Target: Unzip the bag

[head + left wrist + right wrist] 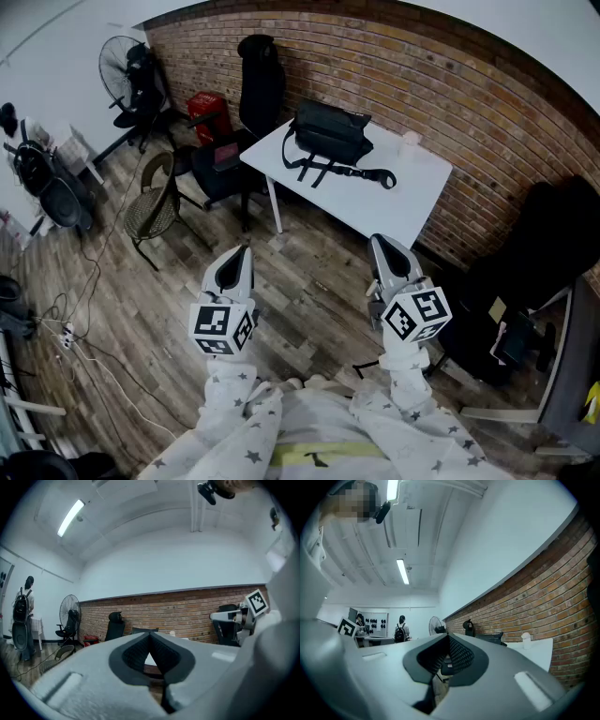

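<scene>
A black bag [328,134] with a long strap lies on the white table [403,197] against the brick wall, well ahead of both grippers. My left gripper [239,253] and right gripper [382,242] hang over the wood floor, short of the table, both shut with nothing between the pads. In the left gripper view the jaws [150,637] meet, and the bag [142,630] peeks over them. In the right gripper view the closed jaws [449,639] point left of the bag [490,638] and the table [534,651].
A small white cup [410,141] stands on the table beside the bag. A black office chair [260,80], a fan [127,70] and a wicker chair [155,206] stand at the left. Cables [84,347] run over the floor. Dark chairs [553,253] crowd the right.
</scene>
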A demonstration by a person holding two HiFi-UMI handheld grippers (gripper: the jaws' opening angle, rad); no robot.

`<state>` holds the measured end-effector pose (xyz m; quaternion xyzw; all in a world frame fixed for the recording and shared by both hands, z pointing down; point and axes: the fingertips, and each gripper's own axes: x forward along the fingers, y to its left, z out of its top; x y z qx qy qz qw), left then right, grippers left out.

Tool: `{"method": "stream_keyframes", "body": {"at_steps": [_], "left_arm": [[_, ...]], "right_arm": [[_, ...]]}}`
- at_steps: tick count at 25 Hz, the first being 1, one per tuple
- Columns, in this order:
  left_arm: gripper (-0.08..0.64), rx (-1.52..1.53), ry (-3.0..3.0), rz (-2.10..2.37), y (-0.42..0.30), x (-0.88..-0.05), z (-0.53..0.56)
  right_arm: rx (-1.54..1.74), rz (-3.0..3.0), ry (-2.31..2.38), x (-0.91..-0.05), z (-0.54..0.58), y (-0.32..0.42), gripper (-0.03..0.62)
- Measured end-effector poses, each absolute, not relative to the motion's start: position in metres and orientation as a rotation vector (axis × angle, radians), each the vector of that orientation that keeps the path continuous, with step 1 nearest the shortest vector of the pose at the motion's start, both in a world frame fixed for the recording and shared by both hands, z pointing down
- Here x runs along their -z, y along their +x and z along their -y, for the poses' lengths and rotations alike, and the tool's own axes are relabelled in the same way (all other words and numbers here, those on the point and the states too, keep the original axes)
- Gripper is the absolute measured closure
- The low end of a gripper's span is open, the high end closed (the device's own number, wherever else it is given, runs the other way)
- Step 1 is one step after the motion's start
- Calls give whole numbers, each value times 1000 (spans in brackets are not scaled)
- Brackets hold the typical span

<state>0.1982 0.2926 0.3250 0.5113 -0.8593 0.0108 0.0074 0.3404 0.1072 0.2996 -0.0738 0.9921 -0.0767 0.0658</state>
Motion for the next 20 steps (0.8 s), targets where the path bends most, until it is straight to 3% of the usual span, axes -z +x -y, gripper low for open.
{"method": "stream_keyframes", "body": {"at_steps": [20], "left_arm": [[561,-43,1552,2669,189,-339,-265]], "right_arm": [[343,-2958,-217,-318,-67,329,584]]}}
